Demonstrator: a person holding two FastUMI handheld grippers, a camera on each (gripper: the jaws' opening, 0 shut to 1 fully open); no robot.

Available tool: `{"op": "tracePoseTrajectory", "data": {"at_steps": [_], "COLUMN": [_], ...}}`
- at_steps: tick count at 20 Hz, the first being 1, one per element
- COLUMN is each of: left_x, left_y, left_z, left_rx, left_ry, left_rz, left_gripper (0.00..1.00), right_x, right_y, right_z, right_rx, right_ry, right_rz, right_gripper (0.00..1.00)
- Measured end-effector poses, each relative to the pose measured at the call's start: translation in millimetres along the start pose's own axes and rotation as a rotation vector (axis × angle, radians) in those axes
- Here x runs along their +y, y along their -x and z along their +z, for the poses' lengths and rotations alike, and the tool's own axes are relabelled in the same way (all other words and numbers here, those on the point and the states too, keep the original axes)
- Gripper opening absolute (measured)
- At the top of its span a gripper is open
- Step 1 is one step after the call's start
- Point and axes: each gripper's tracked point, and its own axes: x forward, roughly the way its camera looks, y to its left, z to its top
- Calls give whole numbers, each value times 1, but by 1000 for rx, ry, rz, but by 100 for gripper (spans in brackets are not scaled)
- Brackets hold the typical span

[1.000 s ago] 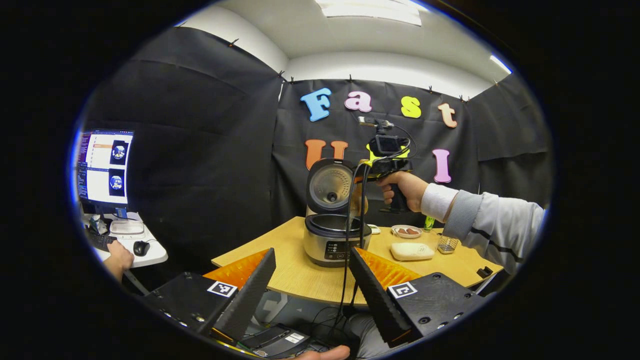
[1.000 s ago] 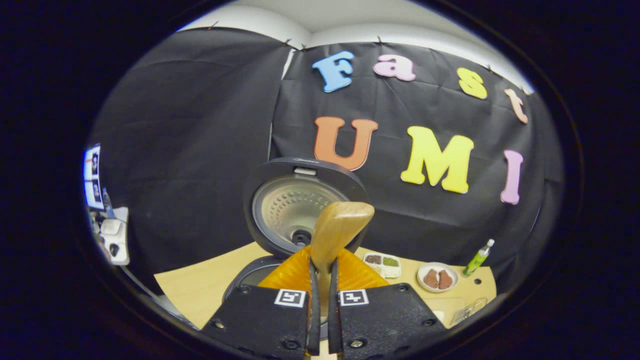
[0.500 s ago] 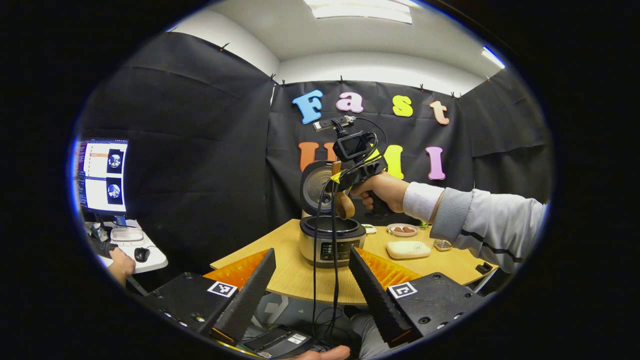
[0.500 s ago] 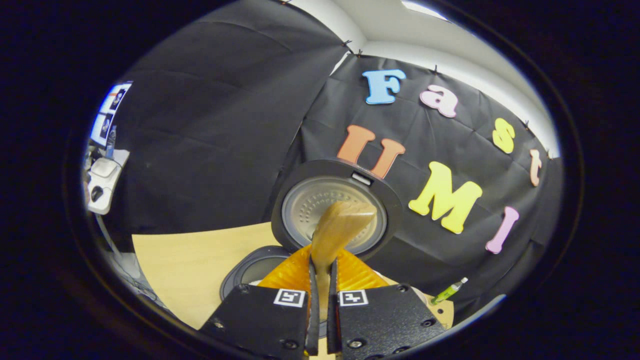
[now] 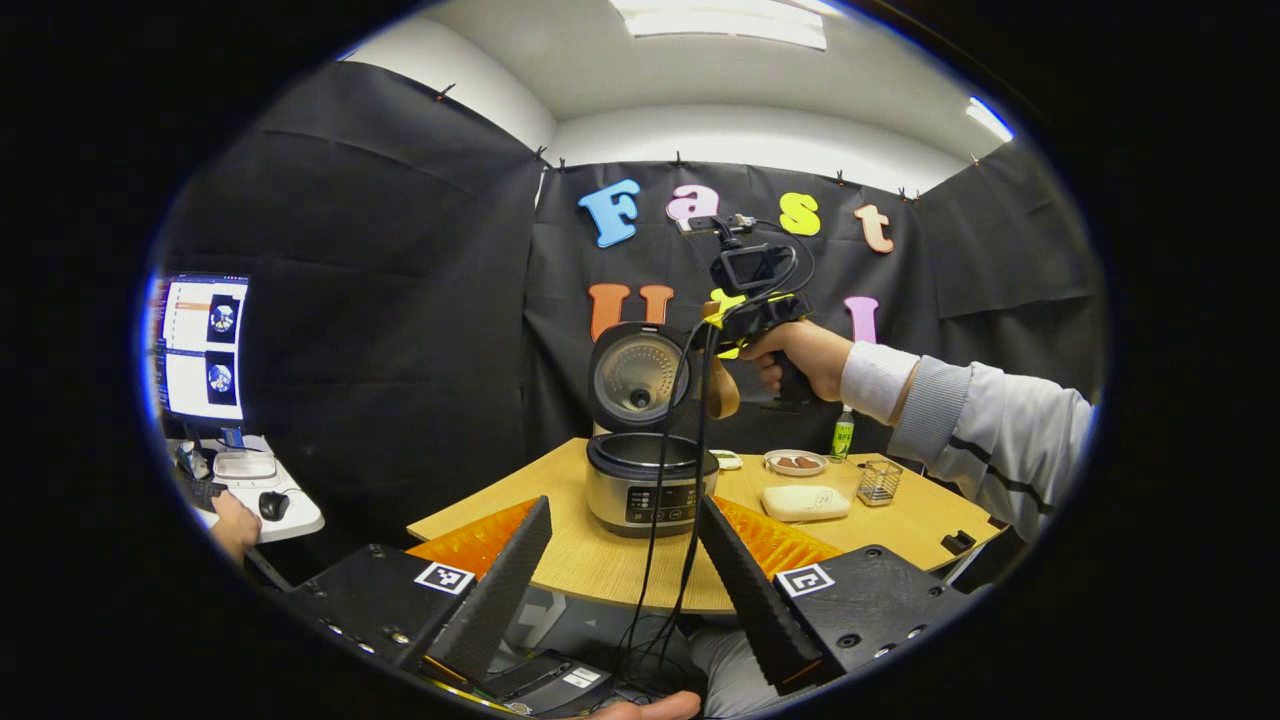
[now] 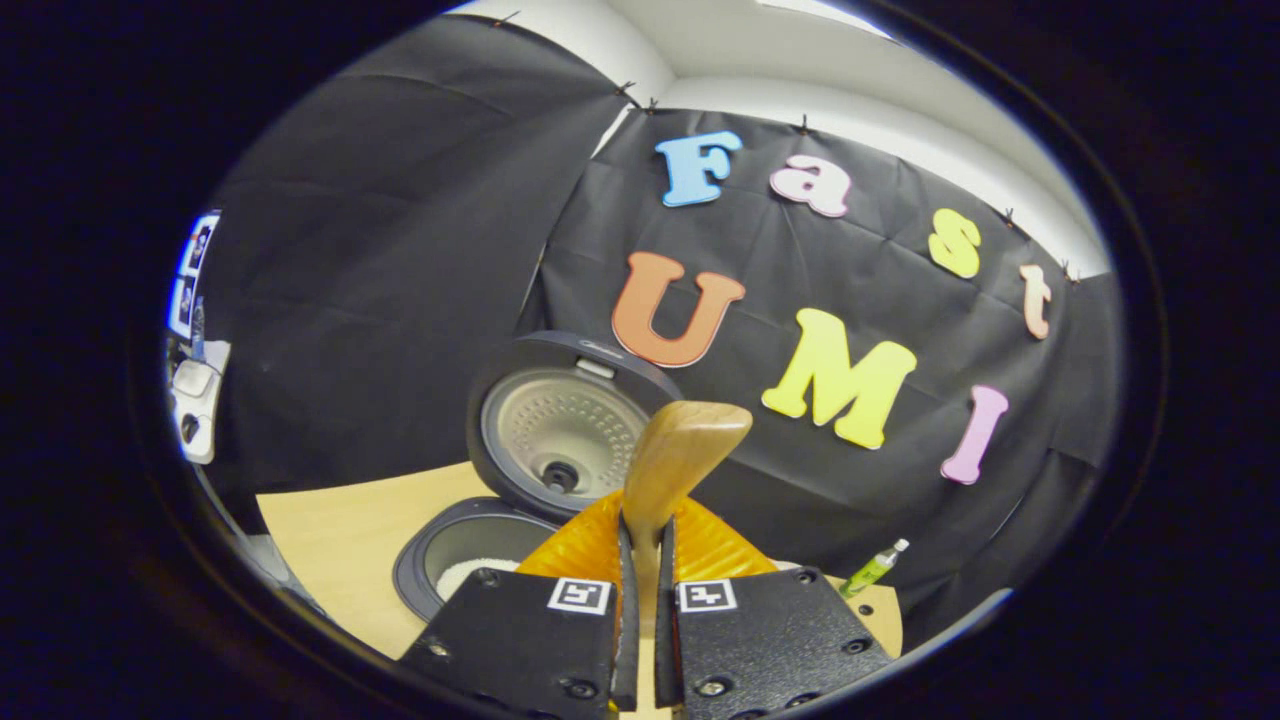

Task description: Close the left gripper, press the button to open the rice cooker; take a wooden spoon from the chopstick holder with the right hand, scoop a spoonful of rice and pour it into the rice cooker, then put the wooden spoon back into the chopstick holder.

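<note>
The rice cooker stands on the wooden table with its lid up. In the right gripper view its pot holds some white rice below and to the left of me. My right gripper is shut on the handle of the wooden spoon, whose bowl points forward past the lid. From the left gripper view, a hand holds that right gripper above and to the right of the cooker, the spoon hanging under it. My left gripper stands open, low, before the table's near edge.
A clear chopstick holder, a white lidded box, a small dish and a green bottle stand right of the cooker. Cables hang from the right gripper in front of the cooker. A side desk with a monitor is at the left.
The right gripper swung left over the pot with the spoon, then moved back to the right and higher. The left gripper has barely moved and stays open.
</note>
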Motion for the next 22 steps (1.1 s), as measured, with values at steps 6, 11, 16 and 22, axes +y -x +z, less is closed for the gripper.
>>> {"op": "tracePoseTrajectory", "data": {"at_steps": [6,11,16,22], "left_x": [-26,-48,-64,-79], "left_y": [-2,-6,-12,-23], "left_z": [10,14,17,22], "left_rx": [-22,-34,-41,-50], "left_ry": [-14,-36,-38,-41], "left_rz": [-27,-55,-68,-70], "left_gripper": [94,94,94,94], "right_x": [-106,-214,-311,-363], "right_y": [12,31,55,55], "right_z": [-33,-60,-94,-160], "right_rx": [56,61,64,104], "right_ry": [-140,-231,-258,-355], "right_rz": [-94,-208,-315,-353], "right_gripper": [12,11,12,12]}}
